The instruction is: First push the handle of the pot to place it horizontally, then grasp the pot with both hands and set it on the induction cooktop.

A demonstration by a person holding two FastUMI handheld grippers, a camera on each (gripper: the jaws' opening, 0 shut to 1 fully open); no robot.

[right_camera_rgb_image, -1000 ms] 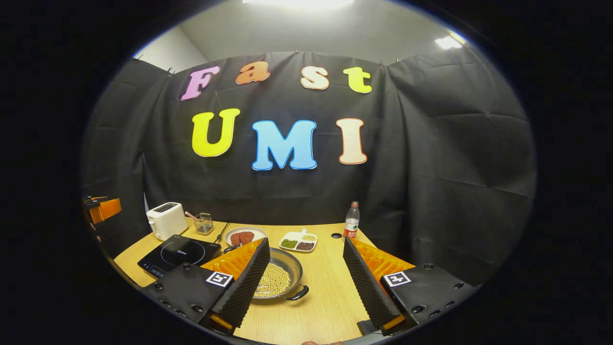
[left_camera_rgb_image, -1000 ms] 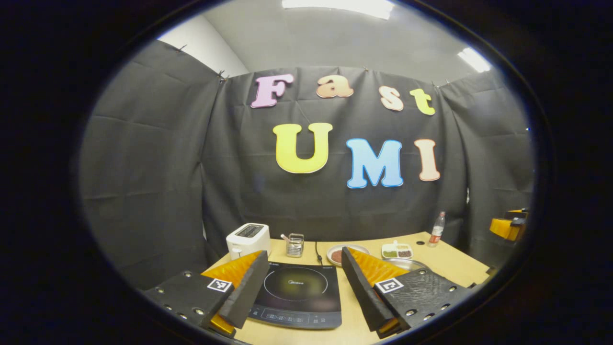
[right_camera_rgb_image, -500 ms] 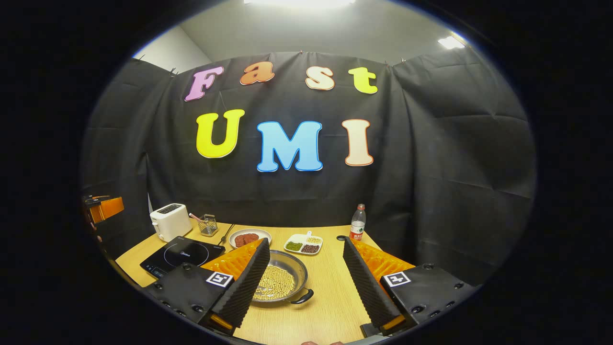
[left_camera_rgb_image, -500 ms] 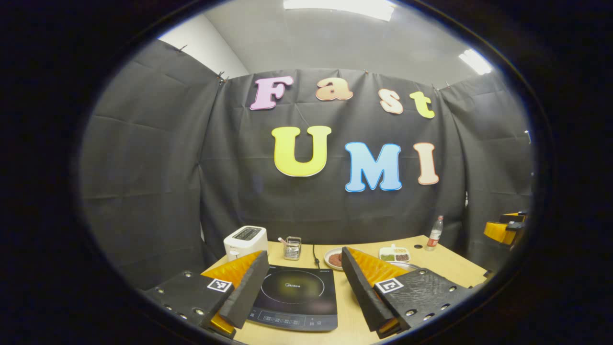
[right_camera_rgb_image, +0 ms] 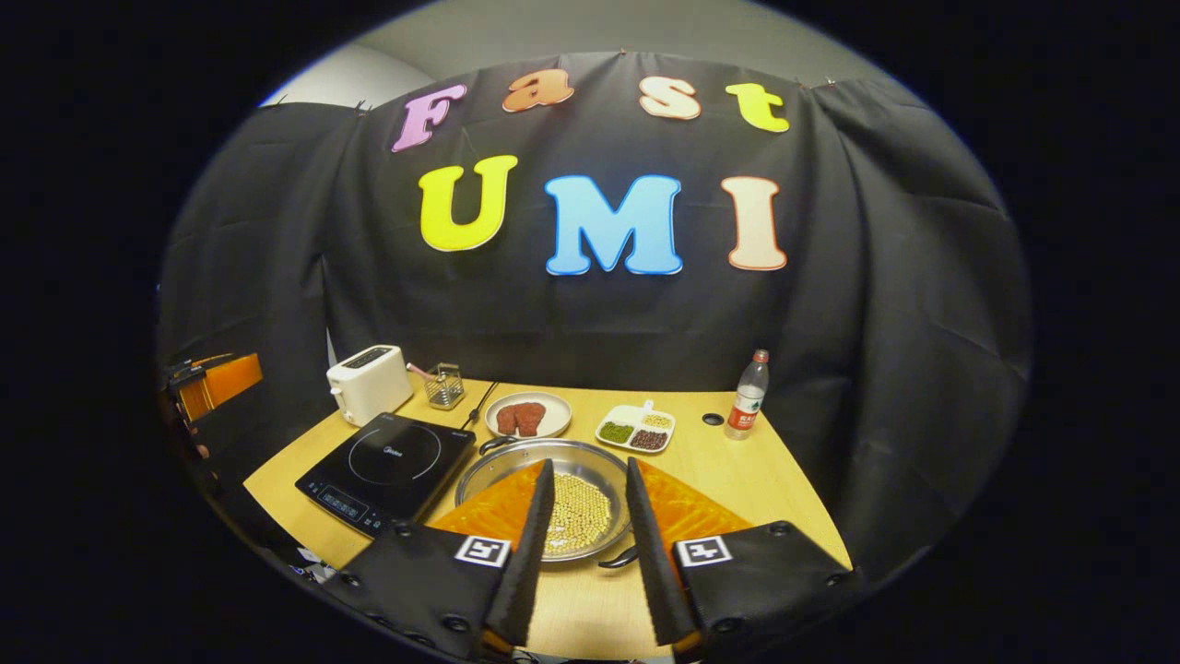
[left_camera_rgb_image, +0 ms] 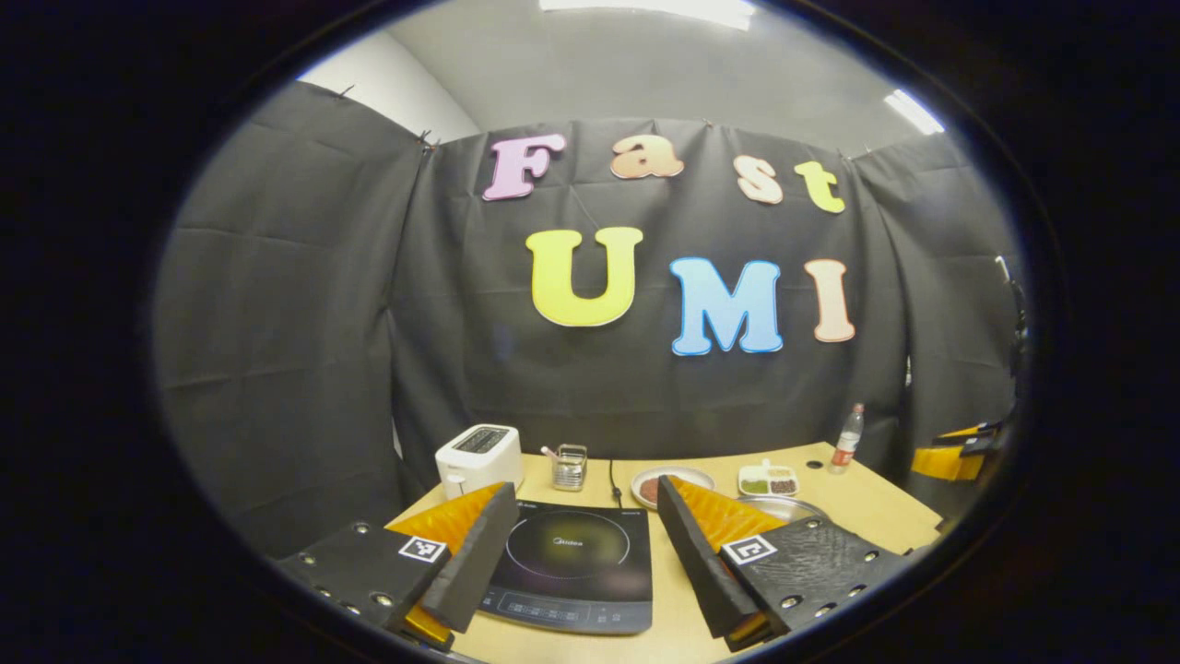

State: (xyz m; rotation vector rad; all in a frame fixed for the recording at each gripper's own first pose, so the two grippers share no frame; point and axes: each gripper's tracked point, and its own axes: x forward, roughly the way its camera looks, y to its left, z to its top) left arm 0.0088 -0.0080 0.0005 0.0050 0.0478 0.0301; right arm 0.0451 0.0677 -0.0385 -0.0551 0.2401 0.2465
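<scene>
Left gripper view: the left tongs (left_camera_rgb_image: 579, 553) hang wide open and hold nothing, above the near edge of the tabletop (left_camera_rgb_image: 867, 503). The cooktop (left_camera_rgb_image: 570, 563) lies straight ahead between the two fingers. The pot (left_camera_rgb_image: 784, 507) shows as a sliver of rim to the right, past the right finger, so it lies well off this tool's line. The right tongs (left_camera_rgb_image: 949, 456) show far right at the tabletop's edge.

Right gripper view: the right tongs (right_camera_rgb_image: 583, 544) are open to a narrow gap and grip nothing, hovering just near of the pot (right_camera_rgb_image: 516, 461), which sits on the tabletop (right_camera_rgb_image: 737, 480) directly ahead, beans inside, touching or just beside the cooktop's (right_camera_rgb_image: 392, 466) right edge. Its near handle (right_camera_rgb_image: 619, 558) curves just inside the right finger, and the far handle (right_camera_rgb_image: 493, 444) points away and left, so the handle axis runs near-to-far, slightly skewed. My reading is that the right tongs are much the nearer, so the sideways push on the near handle falls to them.
</scene>
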